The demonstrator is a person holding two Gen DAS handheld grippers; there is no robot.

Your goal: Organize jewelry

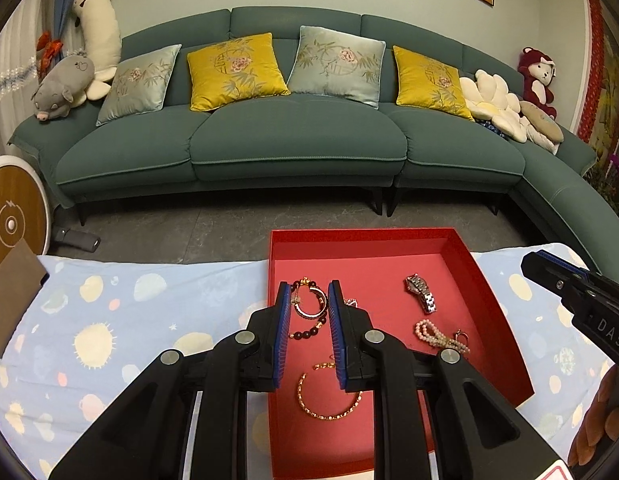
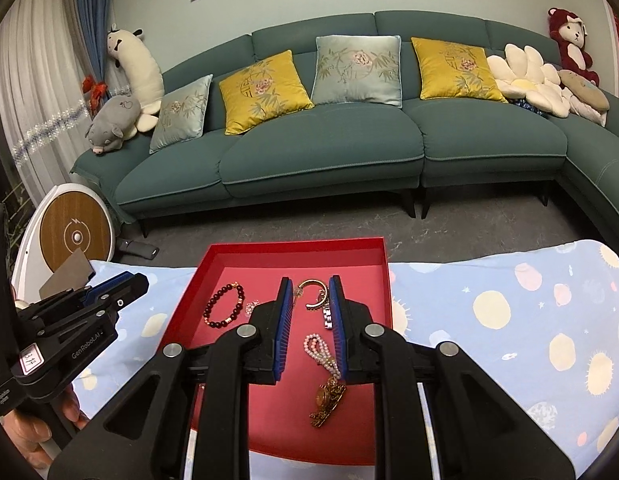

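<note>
A red tray [image 1: 281, 248] [image 2: 213, 258] sits on the patterned cloth and holds jewelry. It holds a dark bead bracelet [image 1: 309, 330] [image 2: 223, 306], a gold bangle [image 1: 305, 300] [image 2: 313, 283], a silver watch [image 1: 421, 294] [image 2: 327, 316], a pink pearl bracelet [image 1: 431, 334] [image 2: 321, 354], a gold chain bracelet [image 1: 329, 414] and a brass charm [image 2: 327, 400]. My left gripper [image 1: 309, 292] is open and empty above the tray's left part. My right gripper [image 2: 309, 286] is open and empty above the tray's right part.
The table wears a light blue cloth [image 1: 129, 320] [image 2: 509, 320] with sun and planet prints. A brown card [image 1: 13, 292] lies at the left edge. A teal sofa [image 1: 297, 140] with cushions stands beyond the floor gap.
</note>
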